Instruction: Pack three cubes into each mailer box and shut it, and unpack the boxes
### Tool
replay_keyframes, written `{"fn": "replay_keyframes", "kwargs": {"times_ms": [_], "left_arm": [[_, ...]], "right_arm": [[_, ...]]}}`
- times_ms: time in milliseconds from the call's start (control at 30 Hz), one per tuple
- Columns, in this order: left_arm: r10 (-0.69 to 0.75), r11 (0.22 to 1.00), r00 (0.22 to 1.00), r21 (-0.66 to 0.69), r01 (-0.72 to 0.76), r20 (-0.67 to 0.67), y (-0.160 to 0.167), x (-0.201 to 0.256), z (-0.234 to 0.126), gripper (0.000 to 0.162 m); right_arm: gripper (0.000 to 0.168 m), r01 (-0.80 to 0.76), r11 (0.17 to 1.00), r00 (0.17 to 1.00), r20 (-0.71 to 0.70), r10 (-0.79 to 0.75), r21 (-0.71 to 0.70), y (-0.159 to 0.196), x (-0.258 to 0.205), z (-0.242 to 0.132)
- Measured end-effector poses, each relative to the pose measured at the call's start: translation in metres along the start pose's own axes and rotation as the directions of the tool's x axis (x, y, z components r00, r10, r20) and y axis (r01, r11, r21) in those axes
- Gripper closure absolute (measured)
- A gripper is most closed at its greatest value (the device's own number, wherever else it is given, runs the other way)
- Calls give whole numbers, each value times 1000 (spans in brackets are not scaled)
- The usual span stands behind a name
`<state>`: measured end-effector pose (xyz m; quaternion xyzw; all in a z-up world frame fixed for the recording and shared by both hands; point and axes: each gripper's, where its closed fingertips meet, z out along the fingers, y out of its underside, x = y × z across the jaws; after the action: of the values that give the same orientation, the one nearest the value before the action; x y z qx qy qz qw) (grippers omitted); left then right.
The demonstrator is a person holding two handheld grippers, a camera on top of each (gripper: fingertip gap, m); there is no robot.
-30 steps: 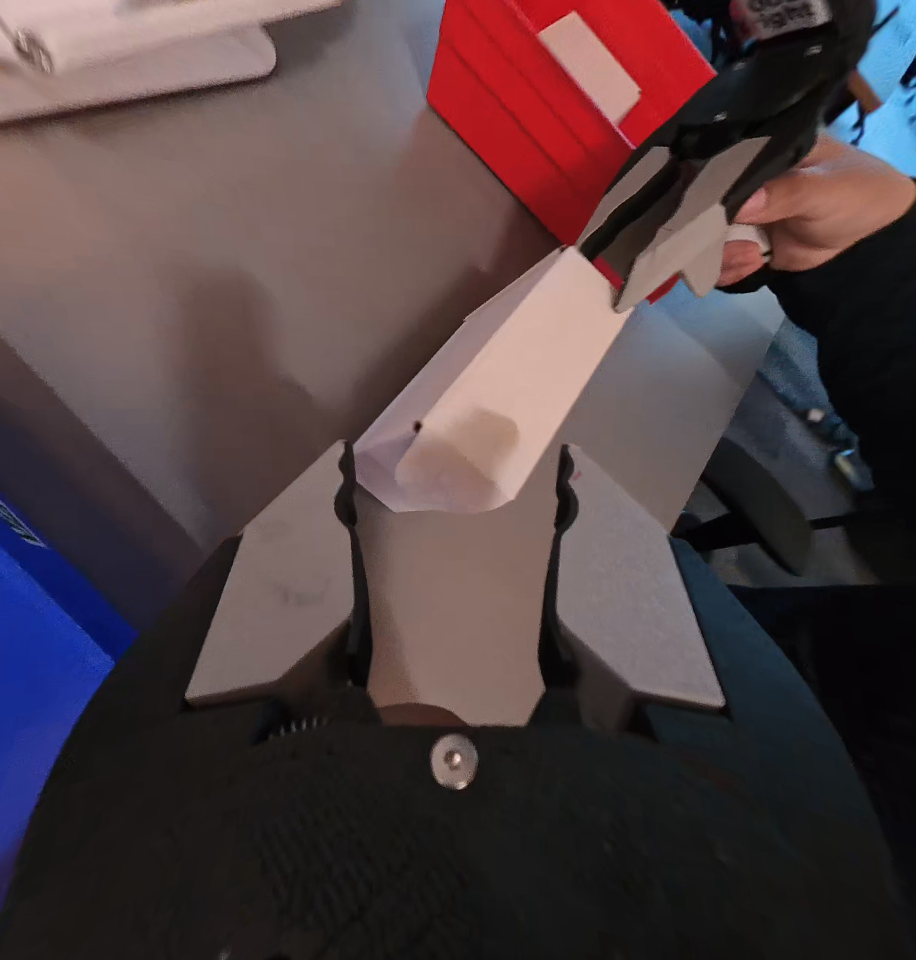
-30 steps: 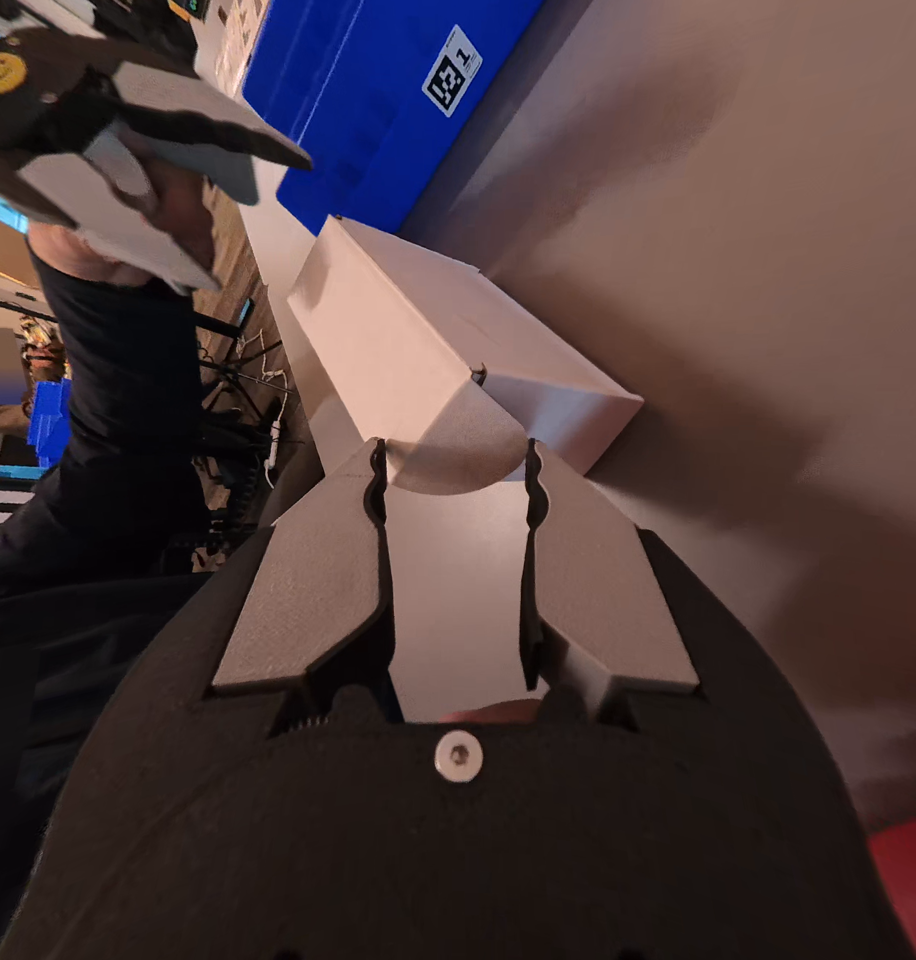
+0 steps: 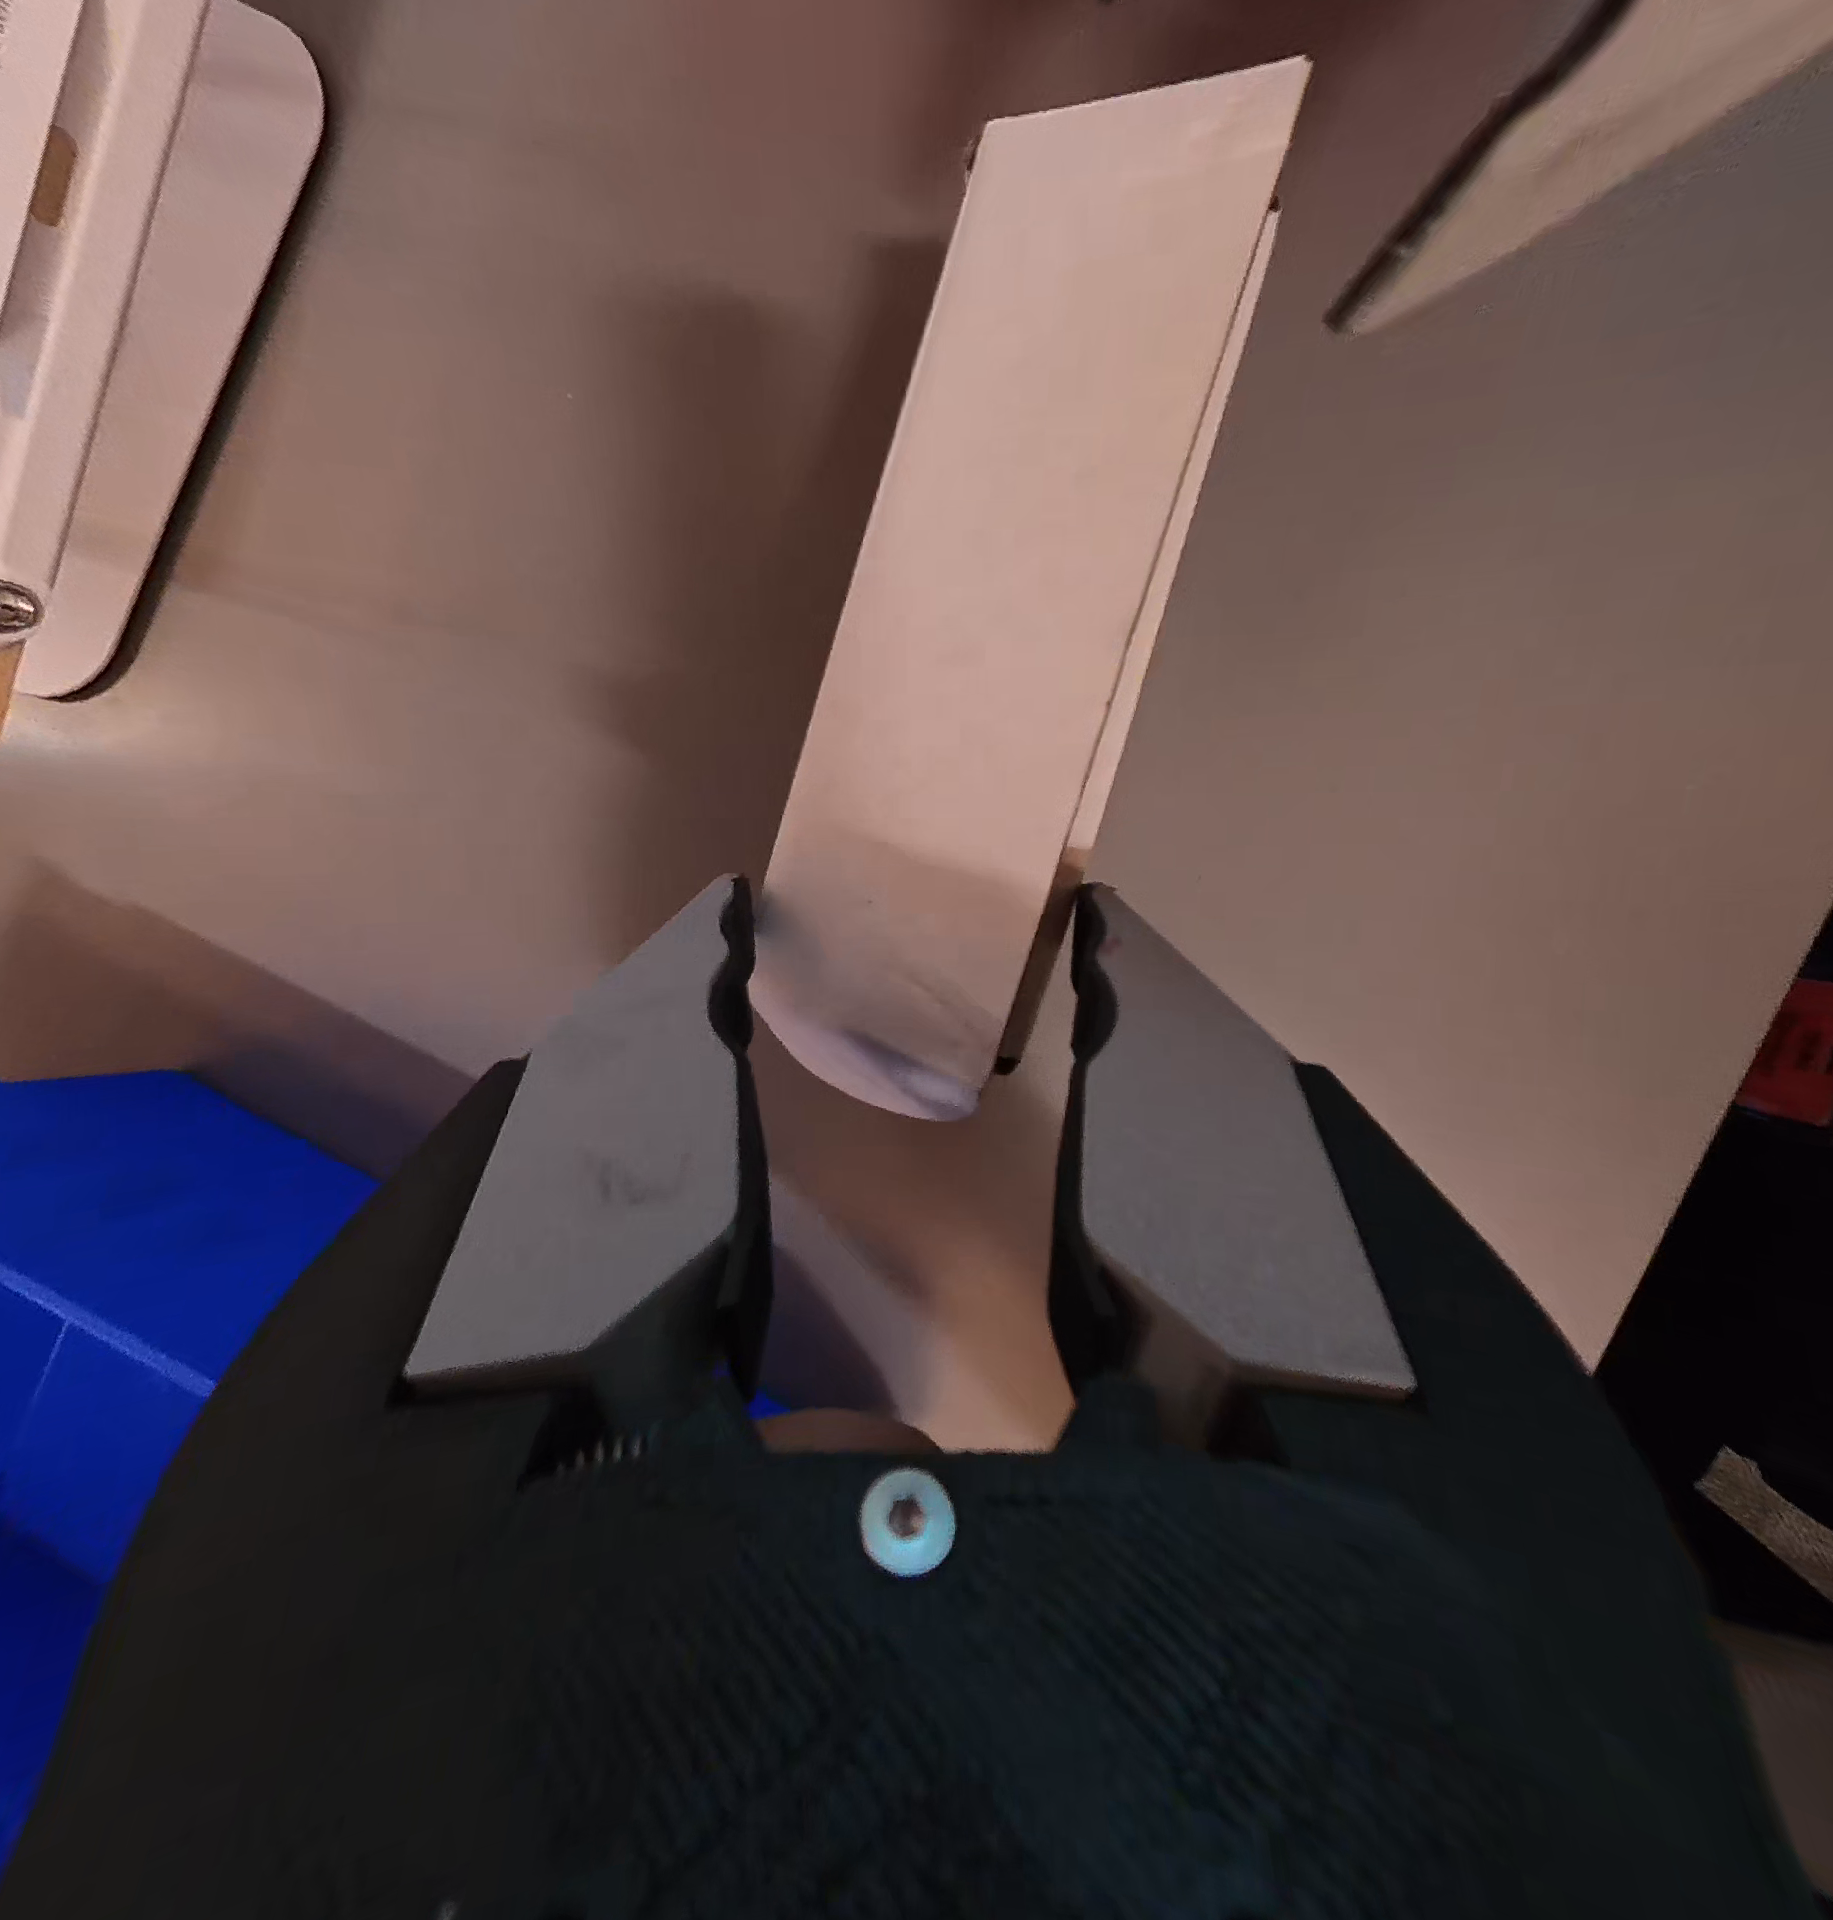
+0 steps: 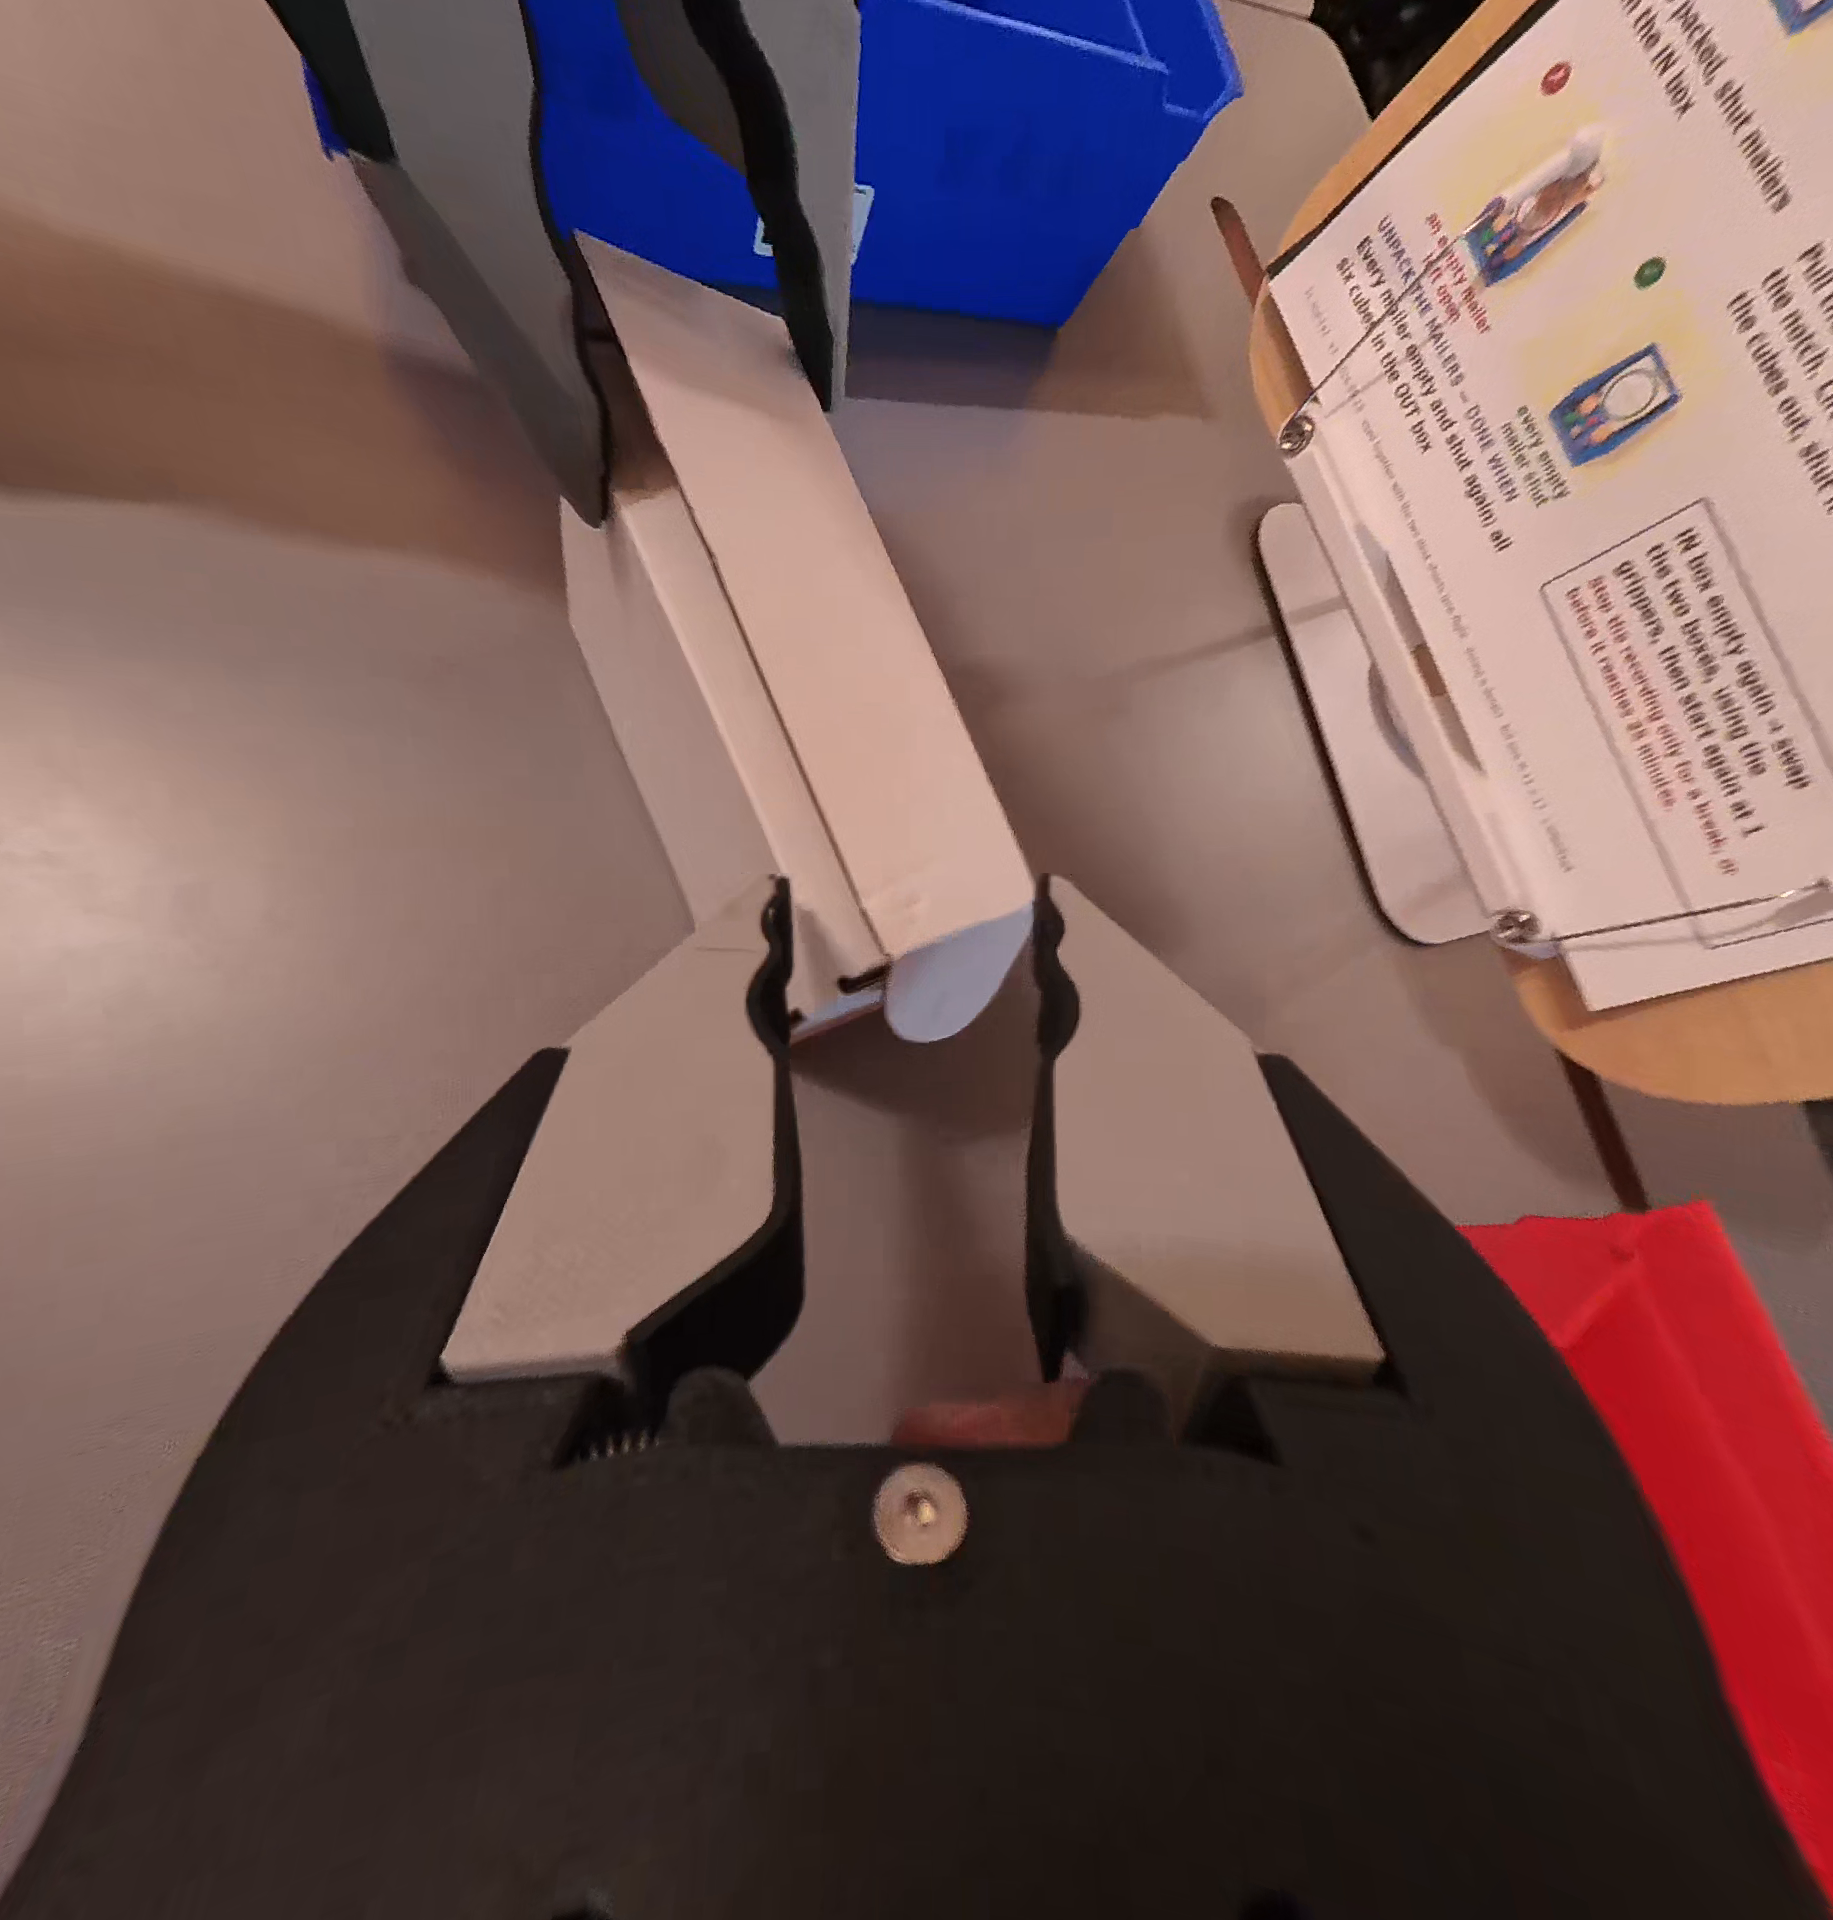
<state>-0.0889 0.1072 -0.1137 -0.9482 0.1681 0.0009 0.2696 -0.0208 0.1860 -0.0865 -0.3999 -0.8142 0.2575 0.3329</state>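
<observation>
A long white mailer box [image 3: 1037, 540] is shut and held between my two grippers, low over the grey table [image 3: 476, 623]. I cannot tell whether it rests on the table. My left gripper [image 3: 907, 914] is shut on the end with the rounded flap, one finger against each side. In the right wrist view the box [image 4: 850, 665] runs away from my right gripper [image 4: 907, 914], which is shut on the near end. The left gripper [image 4: 699, 416] straddles the far end there. One finger [image 3: 1577, 156] of the right gripper shows in the left wrist view. No cubes are in view.
A blue bin [image 4: 995, 156] stands beyond the box's far end and also shows in the left wrist view [image 3: 112, 1299]. A red bin [image 4: 1670, 1455] is at the lower right. An instruction sheet on a wooden stand [image 4: 1618, 520] is to the right. The table edge [image 3: 1722, 1091] is close.
The box was held up, tilted in the air near the table's edge; both grippers have swung it down over the tabletop. Both pairs of fingers now stand a little closer together.
</observation>
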Motion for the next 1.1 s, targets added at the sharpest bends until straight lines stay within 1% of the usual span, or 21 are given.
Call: {"fn": "replay_keyframes", "kwargs": {"times_ms": [100, 200, 267, 300, 367, 400, 467, 533, 600, 667, 700, 767, 867, 933, 1000, 1100], "left_arm": [[13, 1000, 1000, 12, -13, -14, 0, 0, -1, 103], [8, 1000, 999, 25, -7, -35, 0, 0, -1, 103], [9, 1000, 999, 27, -8, -45, 0, 1, -1, 104], [15, 1000, 999, 26, -13, -48, 0, 1, -1, 104], [33, 999, 998, 23, -32, -50, -1, 2, -1, 104], [44, 999, 998, 19, -43, -49, 0, 2, -1, 104], [77, 997, 996, 6, -76, -38, 1, 2, -1, 105], [102, 995, 994, -11, -103, -33, 3, 3, -1, 105], [121, 992, 992, -27, -122, -31, 5, 3, -2, 106], [141, 989, 989, -31, -143, -51, 5, 7, -2, 106], [154, 987, 986, -30, -156, -59, 5, 10, -2, 106], [163, 986, 985, -33, -165, -62, 4, 13, -2, 105], [159, 986, 985, -41, -162, -60, 5, 12, -2, 104], [151, 988, 987, -36, -153, -57, 4, 11, -2, 103], [144, 989, 988, -28, -146, -49, 5, 9, -2, 105], [147, 989, 988, -16, -148, -53, 4, 9, -1, 106]], "right_arm": [[135, 109, 994, 994, -14, -109, -1, -4, 5, 4], [136, 267, 964, 964, 1, -267, -8, -11, -7, 8], [141, 347, 937, 937, -26, -348, -30, -17, -10, 13], [145, 371, 927, 926, -57, -373, -49, -19, -7, 16], [141, 397, 914, 912, -75, -403, -85, -22, -3, 23], [144, 411, 906, 906, -70, -418, -103, -22, -2, 27], [157, 467, 875, 879, -46, -475, -125, -22, -6, 32], [161, 500, 852, 858, -40, -511, -158, -23, -4, 35], [168, 451, 879, 890, 11, -455, -156, -28, -1, 34], [168, 319, 936, 941, 168, -293, -149, -29, -3, 29], [168, 246, 956, 947, 250, -202, -158, -29, -3, 28], [166, 122, 976, 925, 377, -46, -182, -28, -3, 27], [159, -48, 971, 841, 514, 166, -234, -30, -6, 26], [154, -146, 956, 801, 537, 264, -253, -32, -5, 29], [151, -207, 953, 810, 506, 295, -223, -33, -1, 33], [142, -241, 954, 830, 471, 299, -181, -34, 0, 28]]}}
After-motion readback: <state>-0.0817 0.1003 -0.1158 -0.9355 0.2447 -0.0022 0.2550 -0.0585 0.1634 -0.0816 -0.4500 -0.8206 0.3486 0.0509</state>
